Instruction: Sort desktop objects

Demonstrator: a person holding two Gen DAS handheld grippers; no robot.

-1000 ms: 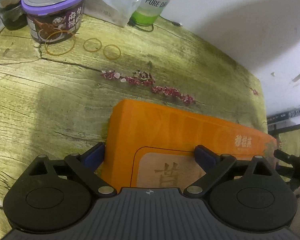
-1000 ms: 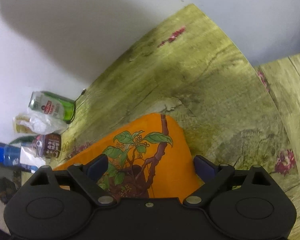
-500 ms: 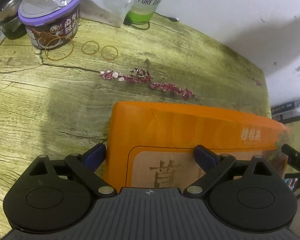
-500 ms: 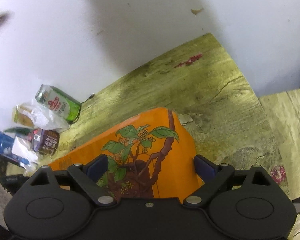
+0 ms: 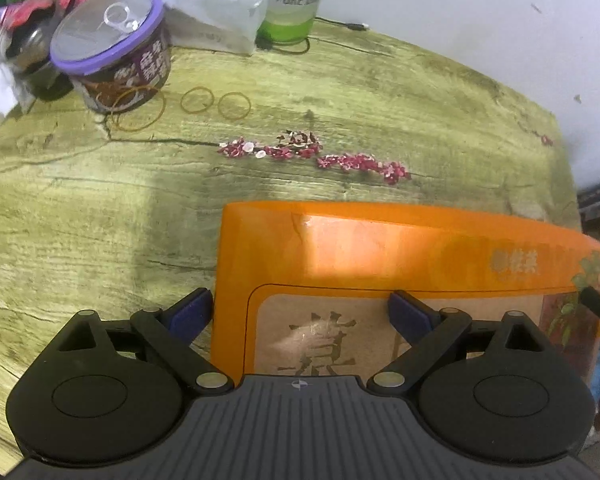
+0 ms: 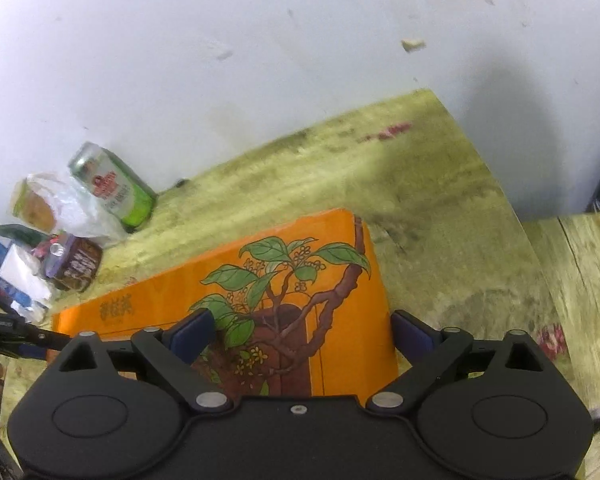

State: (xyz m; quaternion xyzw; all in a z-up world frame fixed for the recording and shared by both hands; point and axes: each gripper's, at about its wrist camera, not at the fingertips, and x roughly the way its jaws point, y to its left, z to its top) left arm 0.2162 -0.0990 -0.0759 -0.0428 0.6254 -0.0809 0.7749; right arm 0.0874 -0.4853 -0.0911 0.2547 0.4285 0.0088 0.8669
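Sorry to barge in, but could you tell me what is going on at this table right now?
A person is sorting a cluttered desk with a handheld gripper in each hand. Both work on one big orange box: the left gripper is over one end and the right gripper over the other, jaws wide. The right jaws are opening, the box's end between them. A purple-lidded can, loose rubber bands and a green beer can sit near the wall.

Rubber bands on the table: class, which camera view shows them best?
The left wrist view: three rubber bands lie clearly outlined on the table beside the purple-lidded can. The right wrist view shows the can, but no bands can be made out.
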